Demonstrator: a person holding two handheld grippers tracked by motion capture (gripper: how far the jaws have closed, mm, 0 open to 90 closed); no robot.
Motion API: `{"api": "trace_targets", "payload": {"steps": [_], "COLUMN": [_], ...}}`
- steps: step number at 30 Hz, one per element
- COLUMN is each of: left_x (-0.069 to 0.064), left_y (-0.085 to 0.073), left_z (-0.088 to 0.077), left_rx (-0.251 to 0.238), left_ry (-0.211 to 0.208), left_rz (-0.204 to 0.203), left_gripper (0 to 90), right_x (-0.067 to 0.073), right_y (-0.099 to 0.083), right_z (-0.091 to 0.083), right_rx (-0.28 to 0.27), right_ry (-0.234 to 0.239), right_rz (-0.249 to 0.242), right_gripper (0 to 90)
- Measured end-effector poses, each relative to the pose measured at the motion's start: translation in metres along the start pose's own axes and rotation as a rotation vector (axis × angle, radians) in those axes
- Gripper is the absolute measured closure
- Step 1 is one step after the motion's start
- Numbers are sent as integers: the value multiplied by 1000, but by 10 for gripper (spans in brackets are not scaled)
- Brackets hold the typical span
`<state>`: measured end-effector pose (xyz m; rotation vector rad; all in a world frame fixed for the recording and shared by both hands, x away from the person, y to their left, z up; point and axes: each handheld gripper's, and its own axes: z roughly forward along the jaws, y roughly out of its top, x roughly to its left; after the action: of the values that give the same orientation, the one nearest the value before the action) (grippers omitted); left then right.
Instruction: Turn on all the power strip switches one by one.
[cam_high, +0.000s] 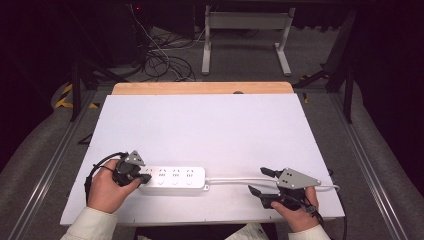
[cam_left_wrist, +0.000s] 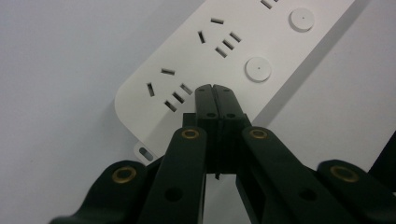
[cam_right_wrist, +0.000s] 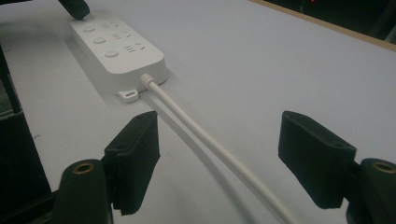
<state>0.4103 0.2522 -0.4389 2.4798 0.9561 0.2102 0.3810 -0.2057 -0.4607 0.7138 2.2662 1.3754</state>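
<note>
Left claw (cam_left_wrist: 215, 88) clenched, tips on one power strip (cam_high: 175, 177); three sockets. Right claw (cam_right_wrist: 219, 149) released, straddling one cord (cam_right_wrist: 196, 135).

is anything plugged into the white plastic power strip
Nothing plugged in: the white plastic power strip shows bare socket slots; only its own white cord leaves one end.

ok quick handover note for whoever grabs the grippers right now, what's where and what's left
Left gripper: jaws shut, tips over the end of the white power strip, beside its end socket; contact can't be told.
Right gripper: open, jaws either side of the strip's white cable, not closed on it.
The strip lies flat near the front of the white table, cable running right.
Nothing is gripped yet; likely next is closing on the cable.
</note>
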Motion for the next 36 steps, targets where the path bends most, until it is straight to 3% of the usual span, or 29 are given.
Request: {"api": "trace_targets", "payload": {"steps": [19, 26, 36], "left_x": [-5, -4, -8], "left_y": [-1, -4, -6], "left_z": [1, 2, 3], "left_rx": [-1, -24, -34], "left_ry": [36, 30, 55], "left_rz": [18, -6, -7], "left_gripper": [900, 900, 900], "right_x": [1, 1, 2], "right_y": [0, 0, 0], "right_z": [0, -1, 0], "right_rx": [3, 3, 0], "right_ry": [-2, -6, -2], "right_rz": [-8, -8, -11], "right_gripper": [298, 299, 299]}}
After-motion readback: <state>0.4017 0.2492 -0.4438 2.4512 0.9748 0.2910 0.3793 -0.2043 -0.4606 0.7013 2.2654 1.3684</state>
